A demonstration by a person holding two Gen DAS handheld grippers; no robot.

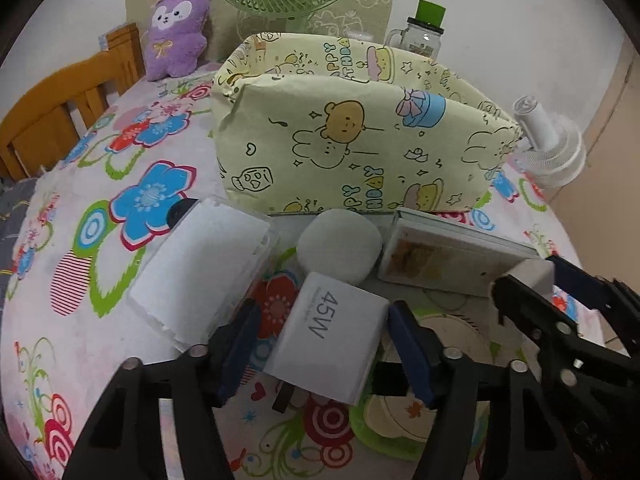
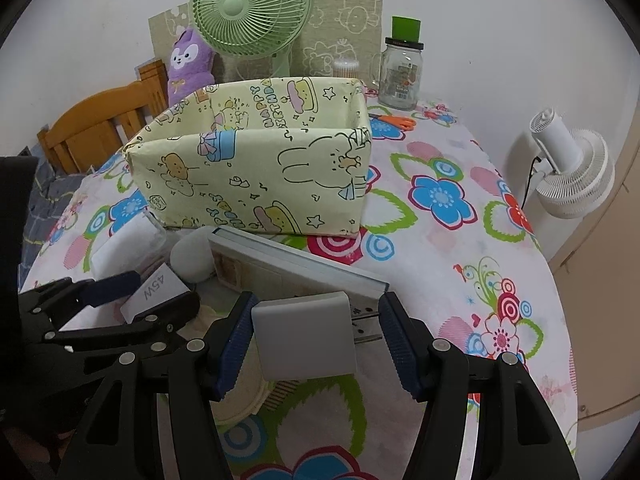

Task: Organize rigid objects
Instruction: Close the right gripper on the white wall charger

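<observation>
Between my left gripper (image 1: 324,344) fingers sits the white 45W charger (image 1: 332,344), plug end toward me; the blue pads look close on both sides but a sliver of gap shows on the left, so I cannot tell if it is truly clamped. My right gripper (image 2: 316,340) brackets a second, grey-white charger (image 2: 304,336), prongs pointing right; the left pad touches, the right pad meets only the prongs, grip likewise uncertain. Both chargers are at the near edge of the floral tablecloth (image 2: 440,240).

Beyond them: a white round object (image 1: 340,244), a clear plastic case (image 1: 208,272) to the left, a flat book-like box (image 1: 448,256) to the right. The yellow cartoon-print box (image 2: 256,172) stands further back, open-topped, presumably the destination.

Risks: a partial hold on smooth plastic could let either charger rotate or slip during lift. Grippers are just beside each other; simultaneous travel risks collision. A low carry could clip the box's near wall.
</observation>
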